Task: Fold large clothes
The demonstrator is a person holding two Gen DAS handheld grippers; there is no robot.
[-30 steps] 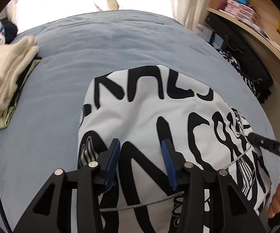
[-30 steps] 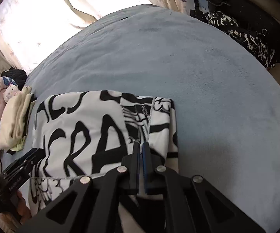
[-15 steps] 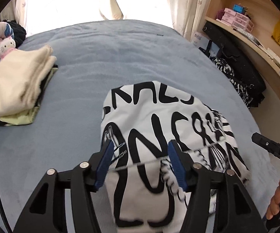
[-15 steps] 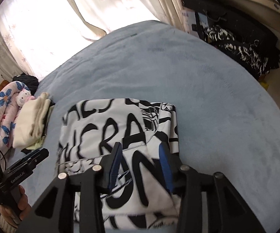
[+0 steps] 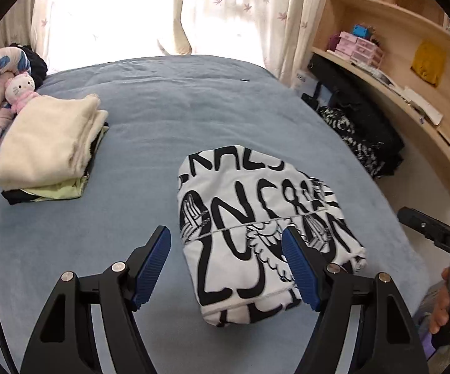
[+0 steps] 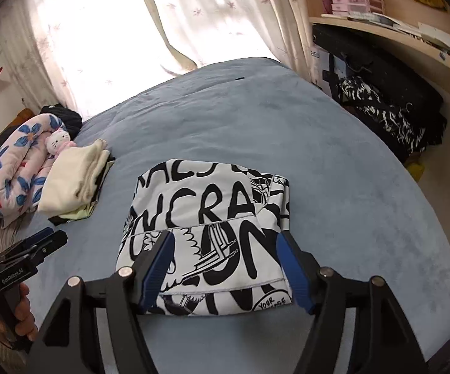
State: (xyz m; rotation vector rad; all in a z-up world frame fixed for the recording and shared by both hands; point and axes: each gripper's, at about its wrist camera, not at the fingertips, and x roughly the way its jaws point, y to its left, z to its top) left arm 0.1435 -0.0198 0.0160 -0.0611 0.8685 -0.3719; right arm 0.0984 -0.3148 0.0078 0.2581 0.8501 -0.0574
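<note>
A white garment with bold black lettering point(image 5: 256, 218) lies folded into a compact block on the blue-grey bed point(image 5: 162, 118); it also shows in the right wrist view point(image 6: 212, 227). My left gripper point(image 5: 226, 265) is open and empty, held above and in front of the garment's near edge. My right gripper point(image 6: 223, 266) is open and empty, also above the near edge. Neither touches the cloth. The left gripper's body point(image 6: 28, 255) shows at the left of the right wrist view, and the right gripper's body point(image 5: 437, 237) at the right of the left wrist view.
A stack of folded clothes topped by a cream piece point(image 5: 50, 146) sits on the bed's left, beside a floral quilt point(image 6: 16, 168) and a plush toy point(image 5: 20, 90). Dark patterned clothes point(image 6: 387, 115) lie on the floor right of the bed. Wooden shelves point(image 5: 396, 50) stand at right.
My right gripper was shut on the garment a second ago and has opened. Both grippers have opened wider and pulled back and up from the folded garment, which stays on the bed.
</note>
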